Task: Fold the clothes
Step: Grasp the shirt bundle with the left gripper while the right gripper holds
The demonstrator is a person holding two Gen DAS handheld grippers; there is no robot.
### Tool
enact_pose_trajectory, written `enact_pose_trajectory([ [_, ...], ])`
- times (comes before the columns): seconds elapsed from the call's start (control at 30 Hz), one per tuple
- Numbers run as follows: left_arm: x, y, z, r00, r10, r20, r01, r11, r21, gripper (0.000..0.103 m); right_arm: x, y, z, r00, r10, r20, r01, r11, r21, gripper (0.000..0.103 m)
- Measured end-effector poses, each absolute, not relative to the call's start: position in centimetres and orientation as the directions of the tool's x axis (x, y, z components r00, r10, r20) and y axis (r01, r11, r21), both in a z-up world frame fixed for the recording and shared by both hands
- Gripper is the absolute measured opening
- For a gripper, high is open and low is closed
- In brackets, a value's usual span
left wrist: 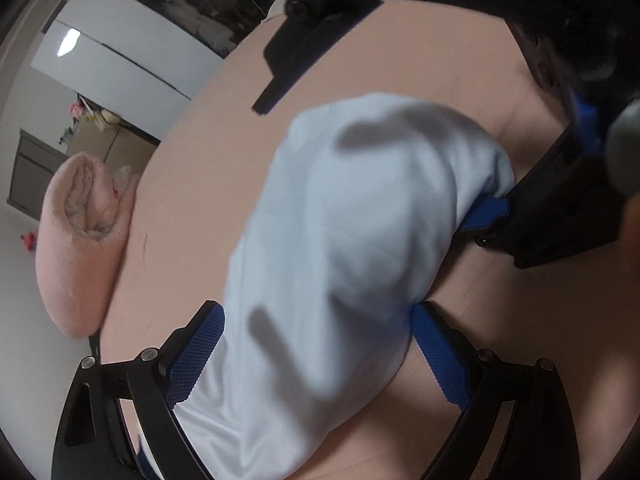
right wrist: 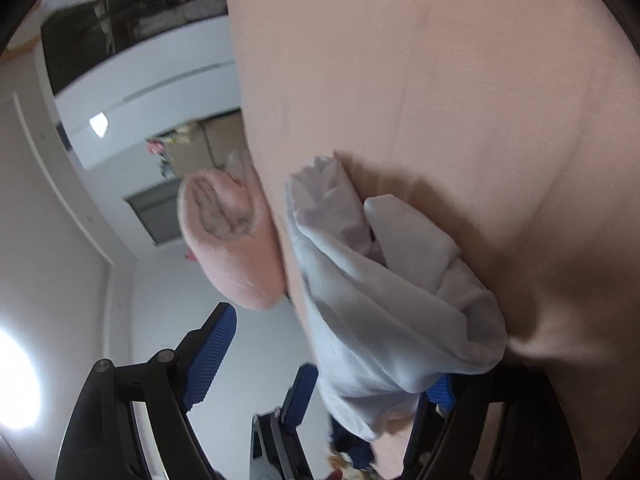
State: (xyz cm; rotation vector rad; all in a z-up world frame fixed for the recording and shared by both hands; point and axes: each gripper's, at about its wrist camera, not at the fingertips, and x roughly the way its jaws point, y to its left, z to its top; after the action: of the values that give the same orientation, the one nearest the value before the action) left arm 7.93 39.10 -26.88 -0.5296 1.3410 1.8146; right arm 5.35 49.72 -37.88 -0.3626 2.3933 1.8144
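I see the cloth (left wrist: 344,240), pale blue and bunched, lying mid-bed on the pink sheet (left wrist: 224,152), well in from the rolled blanket (left wrist: 80,240) at the bed's edge. My left gripper (left wrist: 316,356) is spread wide, its 2 pads (left wrist: 196,356) flanking the cloth without pinching it. My right gripper (right wrist: 324,376) also stands open, the cloth draped over 1 finger, not clamped.

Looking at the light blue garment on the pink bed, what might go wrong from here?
1. The light blue garment lies bunched, so a fold could lock in wrinkles.
2. The left hand-held gripper stands open around it, pads apart, and may pinch several layers.
3. The rolled pink blanket sits at the bed's edge and could be knocked off.
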Motion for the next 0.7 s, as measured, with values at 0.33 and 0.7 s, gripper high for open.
enact_pose_trajectory([
  [0.33,9.8,38.5,-27.5,-0.675,0.395,-0.623,-0.715,-0.146,0.683,0.103,6.2,49.1,-39.8,-0.957,-0.068,-0.282,-0.290,0.263,0.920,0.026],
  [0.7,9.5,38.0,-27.4,-0.543,0.458,-0.703,-0.822,-0.120,0.557,0.057,4.8,50.0,-38.9,-0.937,-0.103,-0.334,-0.349,0.194,0.917,0.029],
])
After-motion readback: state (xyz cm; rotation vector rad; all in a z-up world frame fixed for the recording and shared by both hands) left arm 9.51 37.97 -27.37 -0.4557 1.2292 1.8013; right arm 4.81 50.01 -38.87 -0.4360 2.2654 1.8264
